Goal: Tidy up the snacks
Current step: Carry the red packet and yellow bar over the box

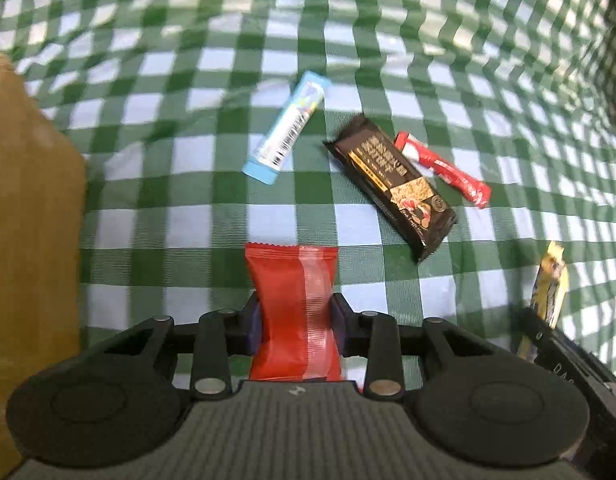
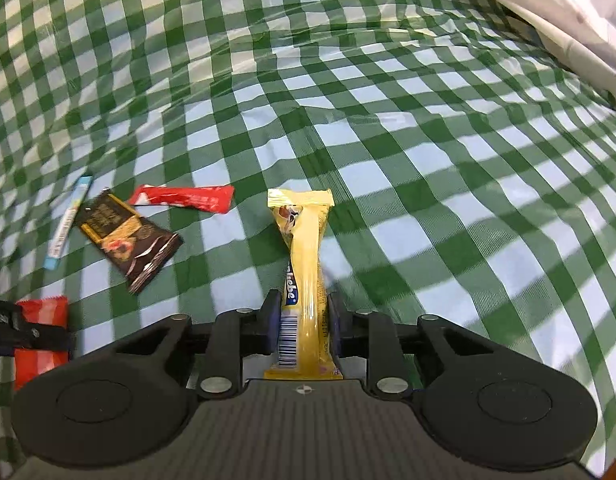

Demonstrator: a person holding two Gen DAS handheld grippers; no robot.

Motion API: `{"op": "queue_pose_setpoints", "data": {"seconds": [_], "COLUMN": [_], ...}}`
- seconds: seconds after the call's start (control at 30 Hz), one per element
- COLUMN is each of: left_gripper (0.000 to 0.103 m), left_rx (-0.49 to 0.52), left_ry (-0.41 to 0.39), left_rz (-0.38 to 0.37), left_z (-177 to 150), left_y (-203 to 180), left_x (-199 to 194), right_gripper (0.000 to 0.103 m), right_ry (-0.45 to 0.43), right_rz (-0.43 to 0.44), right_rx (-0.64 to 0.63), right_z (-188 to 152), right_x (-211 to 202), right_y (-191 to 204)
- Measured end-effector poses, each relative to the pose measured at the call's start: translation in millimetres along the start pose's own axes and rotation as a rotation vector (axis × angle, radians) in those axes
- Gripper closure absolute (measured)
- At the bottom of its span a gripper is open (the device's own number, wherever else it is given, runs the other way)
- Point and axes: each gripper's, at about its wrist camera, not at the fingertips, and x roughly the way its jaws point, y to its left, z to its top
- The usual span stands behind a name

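My left gripper (image 1: 296, 320) is shut on a red snack packet (image 1: 294, 300) and holds it above the green checked cloth (image 1: 188, 220). My right gripper (image 2: 304, 320) is shut on a yellow snack bar (image 2: 304, 264). On the cloth lie a light blue stick pack (image 1: 287, 127), a dark chocolate bar (image 1: 391, 184) and a thin red stick pack (image 1: 443, 169). They also show in the right wrist view: blue stick (image 2: 68, 220), chocolate bar (image 2: 128, 236), red stick (image 2: 184, 198). The red packet (image 2: 42, 336) in the left gripper shows at the lower left there.
A brown cardboard box (image 1: 28, 220) stands at the left of the left wrist view. White fabric or a bag (image 2: 567, 12) lies at the top right of the right wrist view. The right gripper with its yellow bar (image 1: 547, 296) shows at the left view's right edge.
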Motion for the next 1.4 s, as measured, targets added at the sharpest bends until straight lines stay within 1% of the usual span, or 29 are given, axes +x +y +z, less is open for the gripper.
{"op": "queue_pose_setpoints", "data": {"seconds": [0.07, 0.17, 0.27, 0.37, 0.47, 0.6, 0.77, 0.9, 1.07, 1.23, 1.4], "left_gripper": [0.065, 0.065, 0.065, 0.065, 0.065, 0.065, 0.065, 0.065, 0.065, 0.065, 0.065], "left_rx": [0.036, 0.082, 0.104, 0.108, 0.102, 0.074, 0.013, -0.04, -0.088, -0.115, -0.125], "left_ry": [-0.042, -0.083, -0.113, -0.138, -0.159, -0.198, -0.242, -0.275, -0.341, -0.379, -0.407], "left_rz": [-0.018, -0.048, -0.07, -0.067, -0.047, -0.016, 0.02, 0.032, 0.023, 0.008, -0.004], "left_z": [-11.3, -32.6, -62.8, -94.3, -126.2, -170.2, -221.3, -247.8, -271.7, -286.6, -292.4], "left_y": [6.7, 8.5, 22.0, 36.1, 55.8, 92.7, 142.5, 173.5, 200.7, 214.2, 216.5], "left_x": [-25.9, -61.3, -99.4, -134.5, -167.2, -209.7, -251.9, -273.5, -298.3, -312.0, -318.8], "right_gripper": [0.077, 0.077, 0.077, 0.077, 0.077, 0.077, 0.077, 0.077, 0.077, 0.077, 0.077], "right_ry": [-0.002, 0.002, -0.004, 0.003, 0.014, 0.021, 0.03, 0.027, -0.018, -0.041, -0.063], "right_rz": [0.011, 0.041, 0.077, 0.139, 0.216, 0.323, 0.41, 0.434, 0.427, 0.416, 0.403], "right_rx": [0.027, 0.054, 0.027, -0.043, -0.131, -0.234, -0.349, -0.425, -0.487, -0.532, -0.556], "right_z": [-7.3, -20.1, -33.3, -48.9, -70.1, -101.2, -136.8, -158.4, -172.8, -185.1, -190.4], "right_x": [-15.4, -43.8, -77.8, -113.0, -149.3, -199.7, -253.9, -282.8, -312.5, -333.7, -345.7], "right_y": [-1.8, -0.9, 10.3, 34.0, 64.4, 98.2, 138.9, 163.8, 181.7, 191.5, 196.3]}}
